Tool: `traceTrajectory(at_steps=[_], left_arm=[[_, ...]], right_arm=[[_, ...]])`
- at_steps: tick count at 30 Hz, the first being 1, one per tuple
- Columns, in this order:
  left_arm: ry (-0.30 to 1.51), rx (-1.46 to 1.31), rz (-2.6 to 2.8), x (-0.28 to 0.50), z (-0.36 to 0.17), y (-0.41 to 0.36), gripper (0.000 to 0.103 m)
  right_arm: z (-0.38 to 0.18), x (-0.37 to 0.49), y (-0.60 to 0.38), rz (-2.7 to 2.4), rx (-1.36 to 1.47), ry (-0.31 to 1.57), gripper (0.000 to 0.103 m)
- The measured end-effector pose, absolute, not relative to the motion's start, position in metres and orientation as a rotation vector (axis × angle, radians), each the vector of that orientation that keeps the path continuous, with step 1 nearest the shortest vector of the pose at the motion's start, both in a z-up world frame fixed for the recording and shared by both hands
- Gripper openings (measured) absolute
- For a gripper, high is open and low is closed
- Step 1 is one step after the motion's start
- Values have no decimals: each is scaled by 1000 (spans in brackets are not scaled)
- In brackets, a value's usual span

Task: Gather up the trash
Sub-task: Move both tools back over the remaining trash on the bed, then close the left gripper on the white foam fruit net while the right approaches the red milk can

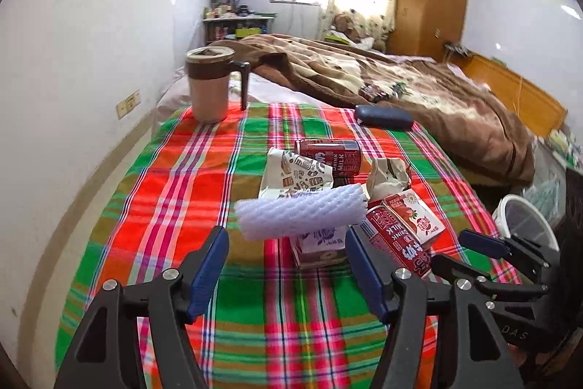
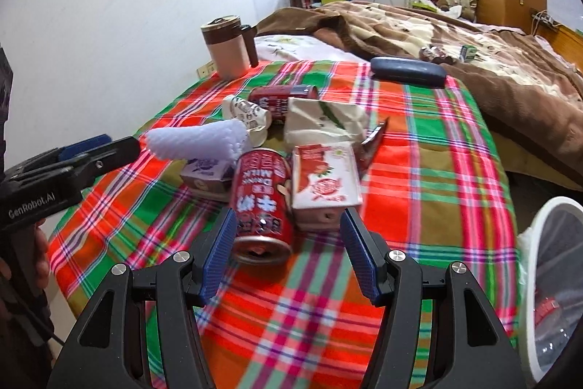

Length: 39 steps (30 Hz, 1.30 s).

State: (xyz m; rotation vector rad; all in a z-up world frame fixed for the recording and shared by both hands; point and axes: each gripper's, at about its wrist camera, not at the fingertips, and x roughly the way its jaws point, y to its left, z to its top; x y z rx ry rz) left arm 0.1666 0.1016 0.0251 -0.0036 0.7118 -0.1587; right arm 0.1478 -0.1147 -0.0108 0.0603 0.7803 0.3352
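Observation:
Trash lies in a heap on the plaid cloth (image 1: 175, 192). Just beyond the tips of my open left gripper (image 1: 285, 236) a white foam net (image 1: 302, 216) rests on a small carton (image 1: 320, 248). Nothing is between its pads. My right gripper (image 2: 288, 217) is open over a red milk can (image 2: 260, 206) that lies on its side, its near end beside the left pad, which shows no contact with it. A red-and-white carton (image 2: 324, 181) lies beside the can. Behind them are printed paper wrappers (image 2: 247, 113), crumpled paper (image 2: 320, 123) and a second red can (image 2: 280, 95).
A white-rimmed bin (image 2: 554, 279) stands off the cloth's right edge. At the far end of the cloth are a brown-lidded mug (image 2: 227, 46) and a dark case (image 2: 408, 70). A brown blanket (image 2: 473, 35) covers the bed beyond. A wall runs along the left.

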Motion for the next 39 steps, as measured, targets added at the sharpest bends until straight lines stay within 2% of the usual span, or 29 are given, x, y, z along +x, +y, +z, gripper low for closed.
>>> traceTrajectory(at_steps=[22,25,29,31,33,39], left_arm=[[851,330,-373,230,-6,63,67],[862,343,-375,233,-10,61,67],[878,290,-393,236,-13,65,66],[879,286,-399,235,-13,66,62],[888,270,-402,236,-14,68,51],[903,211,-382,239,-16,78,37]], right_arm=[[-33,170,-94,387,46,885,61],[-35,171,-96,386,55,887,54],[-36,172,-98,391,60,883,55],[-36,172,-98,395,66,882,55],[-36,172,-99,394,72,878,55],[-37,172,-102,397,89,875,54]])
